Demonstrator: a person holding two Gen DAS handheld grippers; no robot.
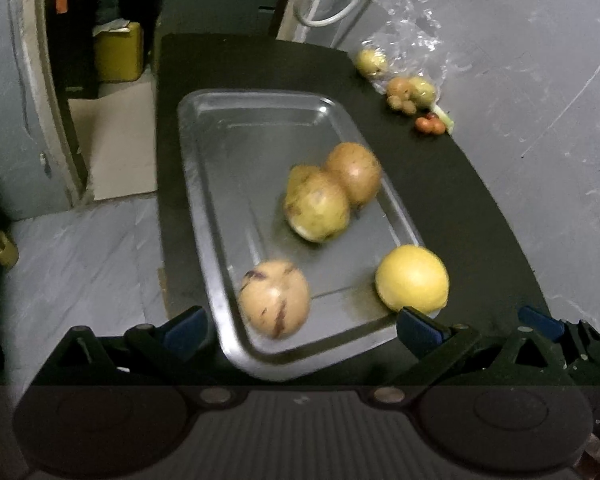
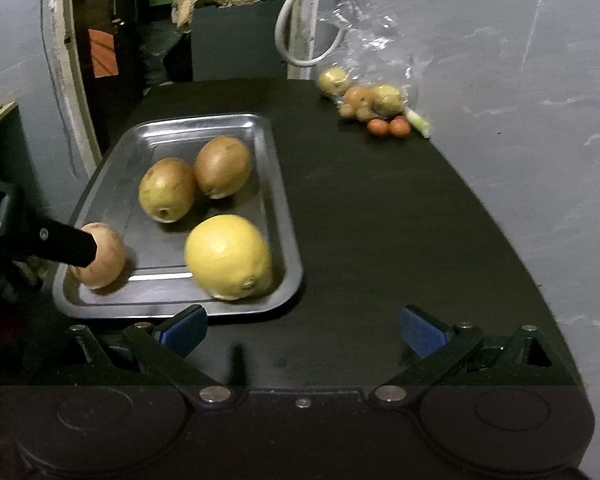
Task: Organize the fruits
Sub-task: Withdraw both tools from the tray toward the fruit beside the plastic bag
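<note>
A metal tray (image 1: 240, 152) (image 2: 156, 136) lies on a black table (image 1: 440, 200) (image 2: 380, 220). In it are a pale striped fruit (image 1: 274, 298) (image 2: 108, 258), a yellow-green fruit (image 1: 316, 208) (image 2: 166, 190), a brown fruit (image 1: 354, 172) (image 2: 222, 166) and a big yellow citrus (image 1: 412, 278) (image 2: 228, 256). My left gripper (image 1: 302, 328) is open at the tray's near end; the striped fruit lies loose between its fingers, and the right wrist view shows one finger (image 2: 60, 246) against it. My right gripper (image 2: 303, 330) is open over bare table, right of the tray.
Small fruits (image 1: 410, 92) (image 2: 364, 100) and two orange-red ones (image 1: 430, 124) (image 2: 390, 127) are piled by a clear plastic bag (image 1: 412, 28) (image 2: 364, 40) at the table's far right. A white cable (image 1: 328, 0) (image 2: 300, 28) hangs behind. Grey floor surrounds the table.
</note>
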